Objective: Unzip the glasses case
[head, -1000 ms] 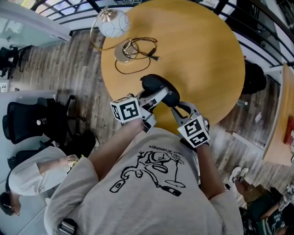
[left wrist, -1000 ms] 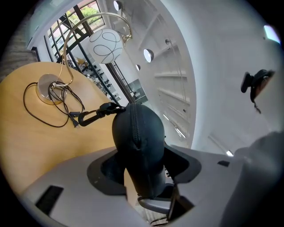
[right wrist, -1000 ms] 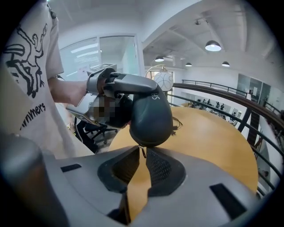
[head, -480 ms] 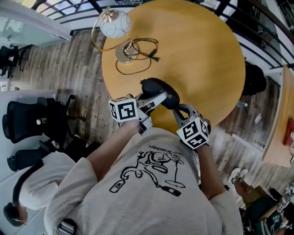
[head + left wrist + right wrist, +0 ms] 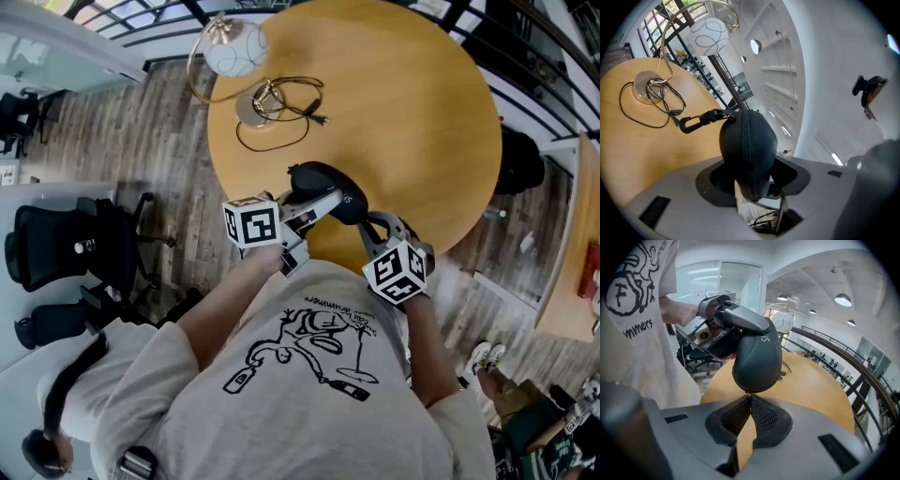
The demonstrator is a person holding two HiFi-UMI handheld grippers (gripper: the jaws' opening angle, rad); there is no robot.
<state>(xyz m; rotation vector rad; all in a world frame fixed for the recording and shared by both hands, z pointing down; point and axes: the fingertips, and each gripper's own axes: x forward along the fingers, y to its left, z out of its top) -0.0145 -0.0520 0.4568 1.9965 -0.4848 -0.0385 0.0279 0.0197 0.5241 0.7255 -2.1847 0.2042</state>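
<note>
A black zipped glasses case (image 5: 323, 178) is held over the near edge of the round wooden table (image 5: 422, 103). My left gripper (image 5: 314, 202) has it between its jaws, which have just been closing on it. In the left gripper view the case (image 5: 747, 150) fills the gap, zip seam facing the camera, and a black clip (image 5: 689, 124) hangs from its far end. My right gripper (image 5: 370, 223) stands at the case's near end. In the right gripper view its jaws (image 5: 749, 397) are shut, tips pinching the small zipper pull under the case (image 5: 757, 357).
A globe lamp (image 5: 232, 47) with its base and a black cable (image 5: 281, 112) stands at the table's far left. Black office chairs (image 5: 56, 248) stand on the wood floor to the left. A person (image 5: 56, 412) is at the lower left.
The grippers and case stay nearly in place; the right gripper's marker cube has rolled slightly. The person at the lower left has moved down toward the picture's edge.
</note>
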